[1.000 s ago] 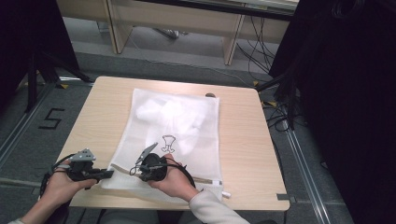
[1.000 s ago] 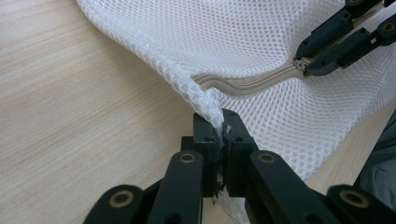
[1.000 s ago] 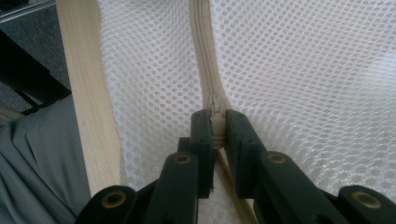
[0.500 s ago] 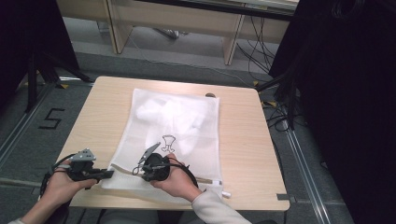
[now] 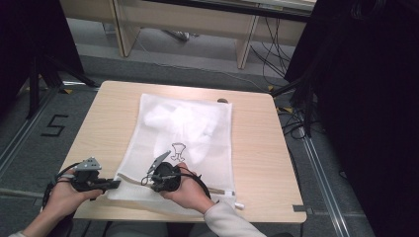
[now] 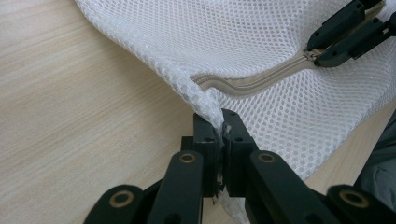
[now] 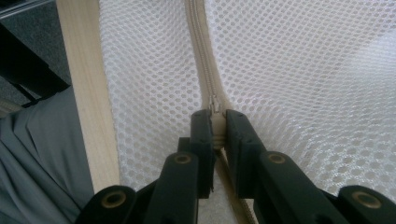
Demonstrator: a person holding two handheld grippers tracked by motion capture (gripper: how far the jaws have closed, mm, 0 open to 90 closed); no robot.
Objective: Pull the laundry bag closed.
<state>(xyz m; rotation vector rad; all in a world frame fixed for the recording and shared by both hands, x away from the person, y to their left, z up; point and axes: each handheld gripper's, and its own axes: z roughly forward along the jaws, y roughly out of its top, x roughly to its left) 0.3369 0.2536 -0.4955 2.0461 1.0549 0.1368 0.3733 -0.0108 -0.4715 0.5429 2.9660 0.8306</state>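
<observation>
We see a pale wooden table [image 5: 257,148] standing on a grey floor [image 5: 44,123] that bears a painted number five [image 5: 54,126]. Behind it runs a wooden bench frame [image 5: 188,19], with black cables [image 5: 291,98] hanging at the right.

A white mesh laundry bag [image 5: 197,143] lies flat across the middle of the table, its far edge toward the back and its near edge close to the person. Inside it we make out bunched white cloth [image 5: 183,121], and a small black drawing [image 5: 178,148] sits near the middle of the bag. A beige zipper [image 5: 217,190] runs along the bag's near edge, parallel to the table's near rim.

The person's forearms come in from below. The left gripper [image 5: 112,184] lies low at the bag's near left corner. In the left gripper view its jaws are clenched on that corner of the mesh [image 6: 215,109], which is pulled up into a ridge, with the zipper curving away just beyond.

The right gripper [image 5: 163,173] sits just beside it, over the zipper line. In the right gripper view [image 7: 217,128] its jaws are pinched tight on the small zipper pull [image 7: 215,116], with the closed zipper track running straight ahead between two fields of mesh. A grey trouser leg [image 7: 42,158] shows past the table edge.
</observation>
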